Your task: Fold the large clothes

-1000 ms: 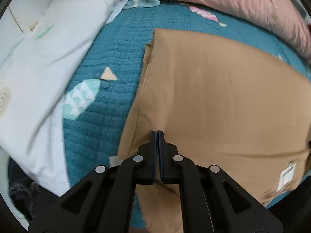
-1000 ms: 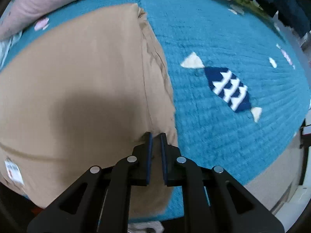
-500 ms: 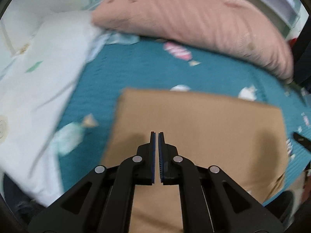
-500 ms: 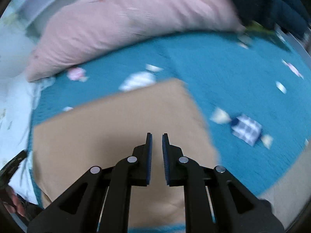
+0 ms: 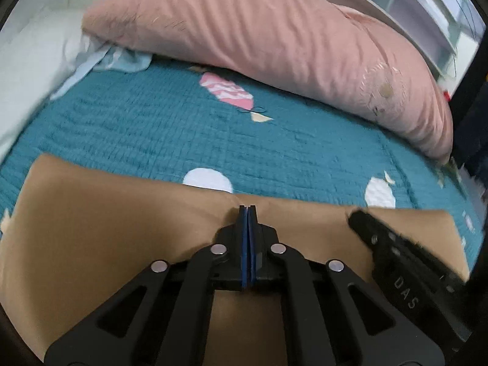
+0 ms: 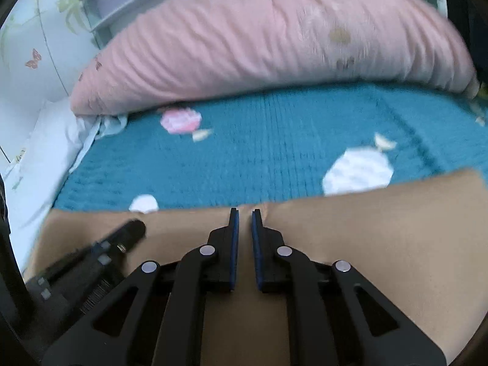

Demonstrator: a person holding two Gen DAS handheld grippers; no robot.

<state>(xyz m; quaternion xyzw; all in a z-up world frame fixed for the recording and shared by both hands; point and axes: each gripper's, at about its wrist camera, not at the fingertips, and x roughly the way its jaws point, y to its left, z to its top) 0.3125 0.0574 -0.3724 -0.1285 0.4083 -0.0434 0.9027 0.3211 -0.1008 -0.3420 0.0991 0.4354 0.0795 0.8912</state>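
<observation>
Your left gripper [image 5: 247, 207] is clenched, its blue pads pressed together on the far edge of the tan cloth [image 5: 106, 213], and the fabric puckers into a small crease right at the tips. Your right gripper [image 6: 244, 210] sits just to the right of it on the same edge. Its jaws are closing with the cloth's edge between them, and a narrow strip of tan shows in the gap between the pads. The fabric bunches up there too, so read it as grasping the cloth.

The tan cloth fills the near part of both views. It spreads wide to the left and right under your two grippers, and its far edge runs straight across at fingertip height. Its far left corner and far right corner both show in the left wrist view.

Beyond that edge lies the teal quilted bedspread [image 5: 152, 122], printed with a pink patch [image 5: 225, 90] and white patches [image 5: 207, 180] that the cloth's edge partly hides. A big pink ribbed pillow [image 5: 259, 30] lies across the far side of the bed, and white bedding [image 5: 27, 61] is bunched along the far left. The right wrist view is blurred, so finer detail there cannot be told
</observation>
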